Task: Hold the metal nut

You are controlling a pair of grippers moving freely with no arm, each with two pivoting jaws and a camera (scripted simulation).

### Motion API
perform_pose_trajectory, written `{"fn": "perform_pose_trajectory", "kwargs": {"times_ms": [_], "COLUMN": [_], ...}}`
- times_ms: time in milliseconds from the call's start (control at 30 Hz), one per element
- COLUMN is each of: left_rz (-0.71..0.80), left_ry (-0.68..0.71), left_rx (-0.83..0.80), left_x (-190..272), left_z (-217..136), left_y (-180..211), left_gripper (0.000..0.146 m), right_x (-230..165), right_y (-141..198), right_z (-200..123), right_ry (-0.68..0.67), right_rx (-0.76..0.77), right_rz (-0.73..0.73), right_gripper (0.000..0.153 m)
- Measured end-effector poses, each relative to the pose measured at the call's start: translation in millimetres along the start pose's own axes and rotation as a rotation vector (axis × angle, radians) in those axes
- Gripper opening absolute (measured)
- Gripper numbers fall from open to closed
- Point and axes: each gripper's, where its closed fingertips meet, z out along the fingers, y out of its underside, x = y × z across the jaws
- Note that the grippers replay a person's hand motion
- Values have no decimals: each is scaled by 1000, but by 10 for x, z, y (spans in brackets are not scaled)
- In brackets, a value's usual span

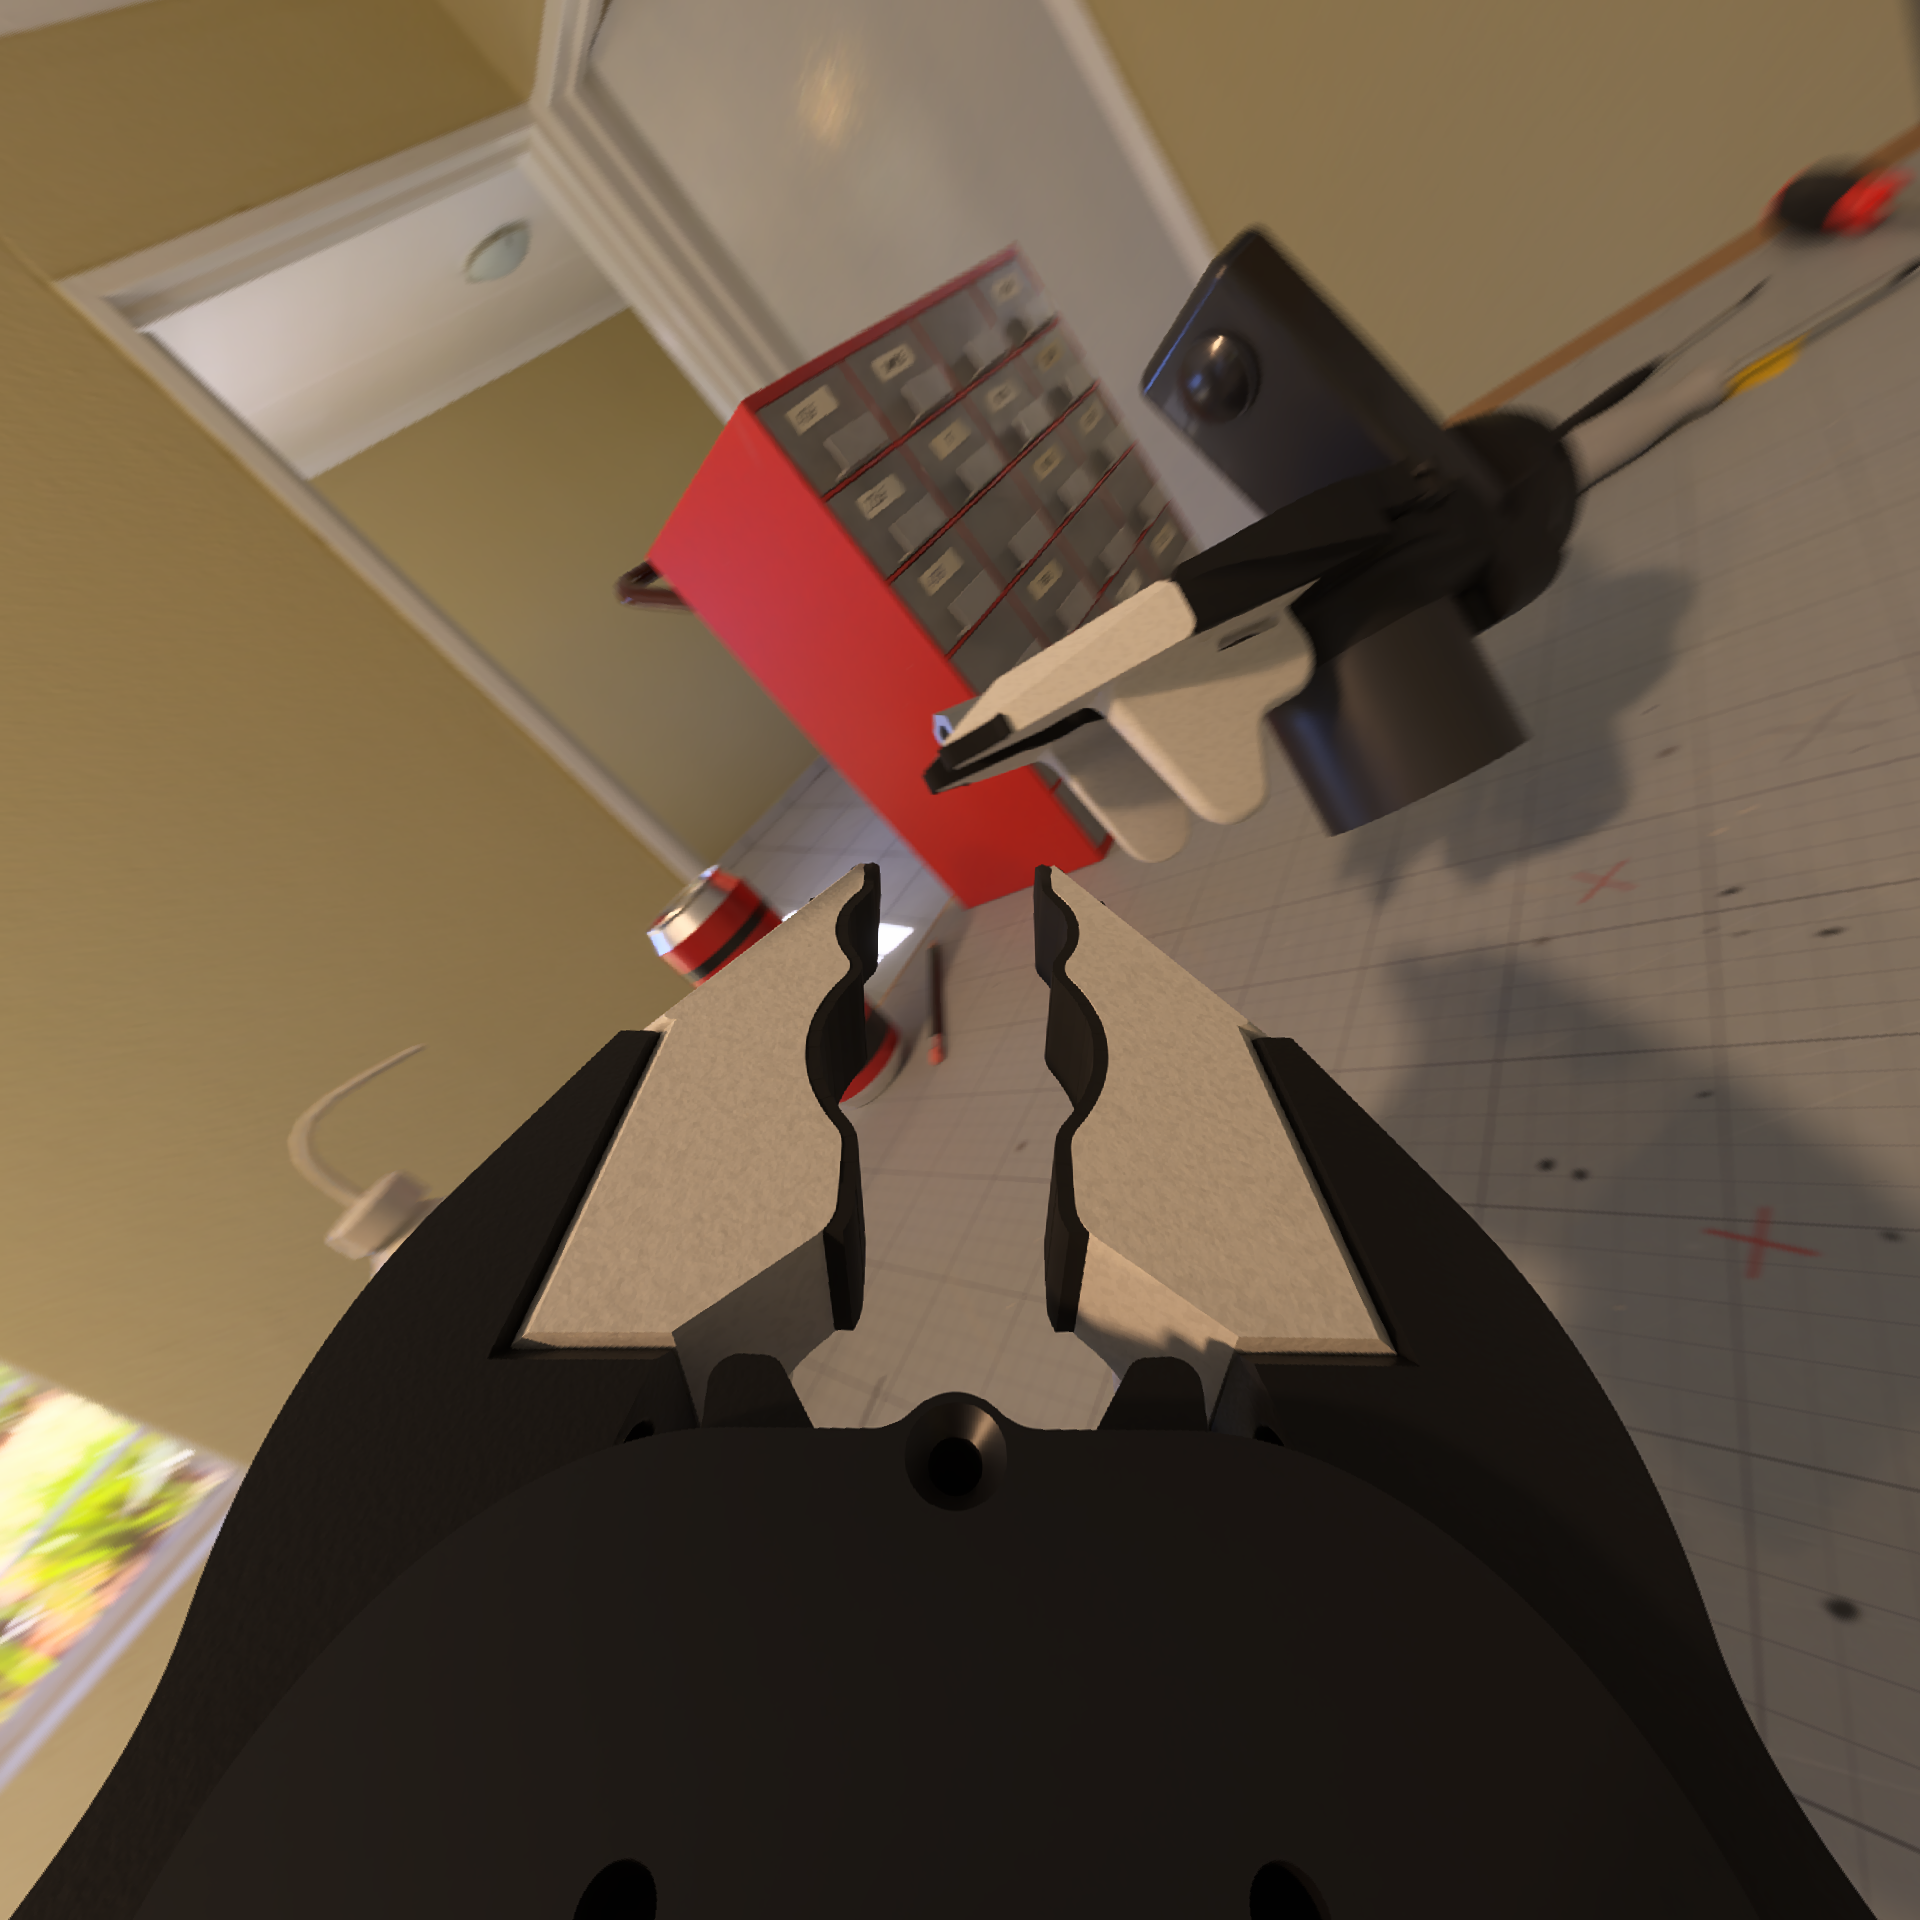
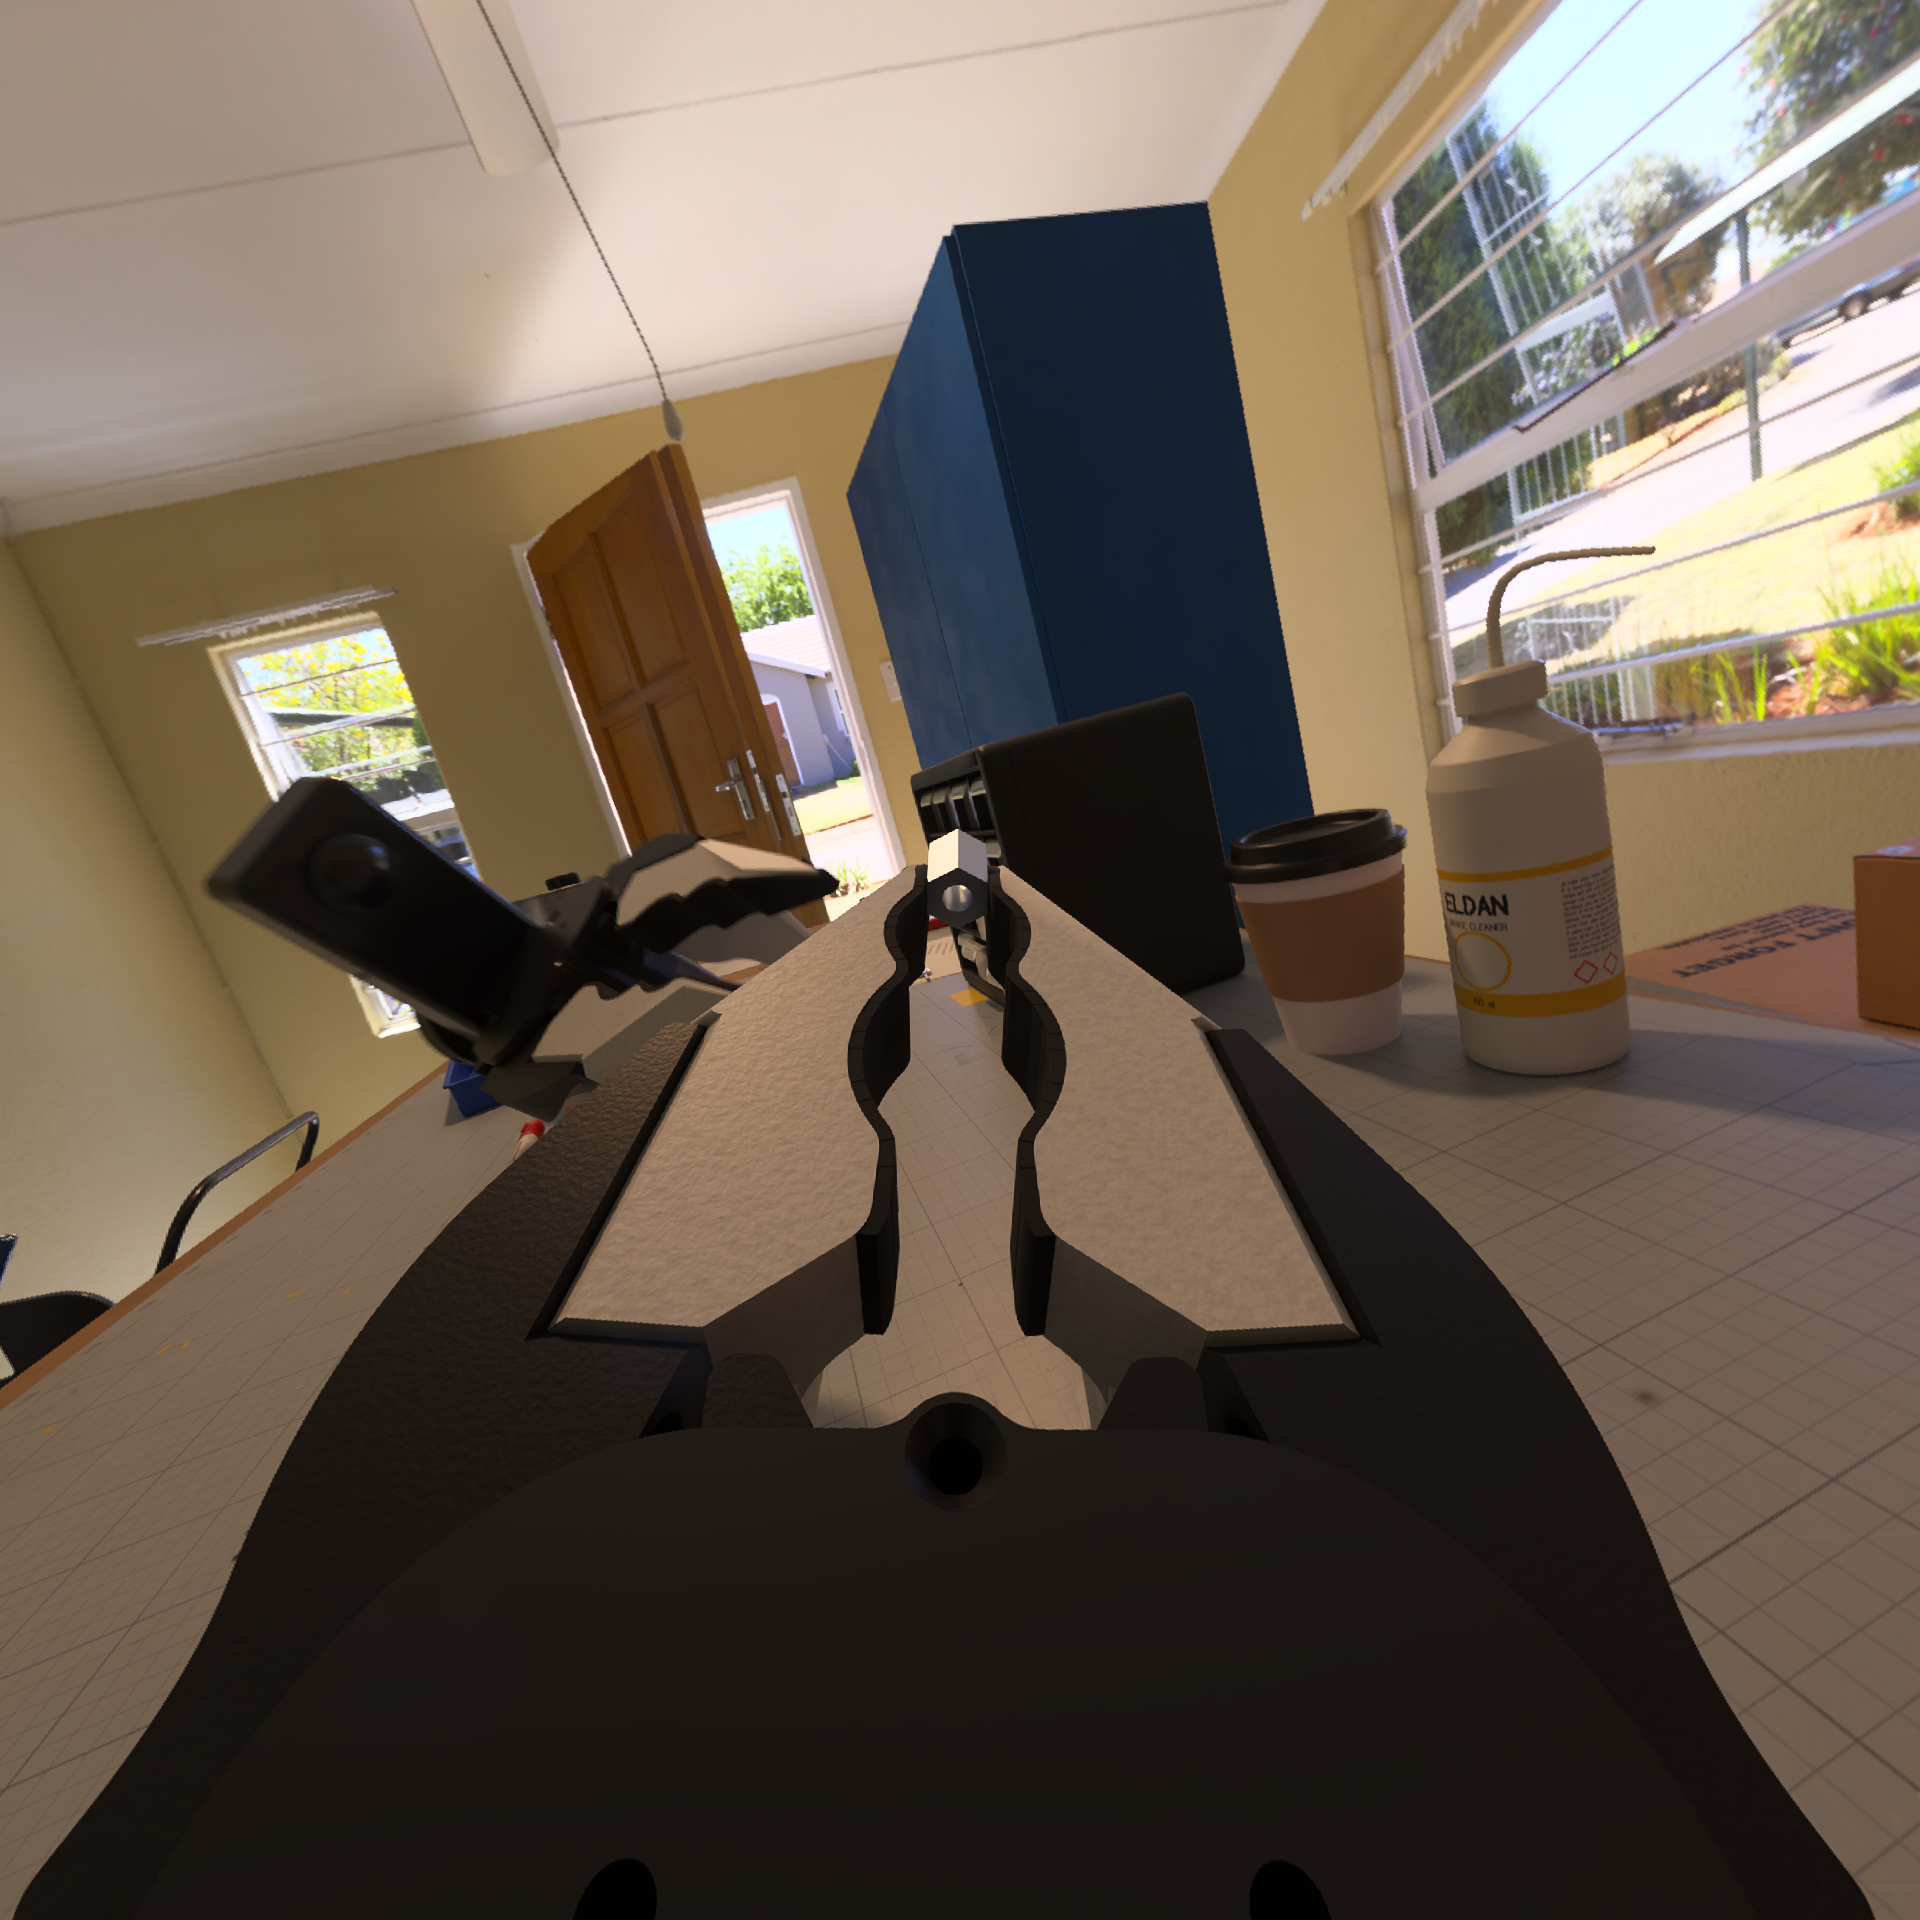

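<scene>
In the right wrist view my right gripper point(image 2: 958, 902) is shut on the metal nut point(image 2: 954, 878), a small silver hexagonal piece with a dark hole, pinched upright at the very fingertips above the table. My left gripper point(image 1: 956, 883) is open and empty, held above the grey gridded mat point(image 1: 1455, 1143). The left wrist view shows the right gripper point(image 1: 940, 764) ahead and slightly right, its tips closed on the small pale nut point(image 1: 942, 728). The right wrist view shows the left gripper point(image 2: 821, 885) off to the left of the nut, apart from it.
A red drawer cabinet point(image 1: 831, 623), a red-and-white can point(image 1: 707, 925) and a red pencil point(image 1: 935, 1013) lie beyond the left gripper. A black box point(image 2: 1101, 842), a coffee cup point(image 2: 1320, 935), a white wash bottle point(image 2: 1527, 883) and a cardboard box point(image 2: 1886, 935) stand ahead right.
</scene>
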Motion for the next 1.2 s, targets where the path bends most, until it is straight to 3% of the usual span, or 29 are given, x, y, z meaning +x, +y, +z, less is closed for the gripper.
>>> {"fn": "perform_pose_trajectory", "kwargs": {"times_ms": [133,400,567,867,1100,1200], "left_rz": [187,394,366,84,273,255], "left_ry": [-109,-111,-117,-121,-159,-145], "left_rx": [-96,-240,-282,-267,-268,-273], "left_x": [-85,-19,-26,-94,-120,-91], "left_z": [-6,12,20,11,2,14], "left_y": [-45,-22,0,42,54,75], "left_gripper": [28,27,25,13,17,8], "right_x": [-37,-169,-180,-142,-130,-120], "right_y": [75,138,155,218,253,263], "right_z": [44,120,131,132,134,138], "right_ry": [30,78,98,139,141,150], "right_rx": [-39,-117,-122,-159,-178,-183], "right_rz": [-51,-258,-316,-434,-429,-413], "right_gripper": [10,10,10,10,10,10]}}
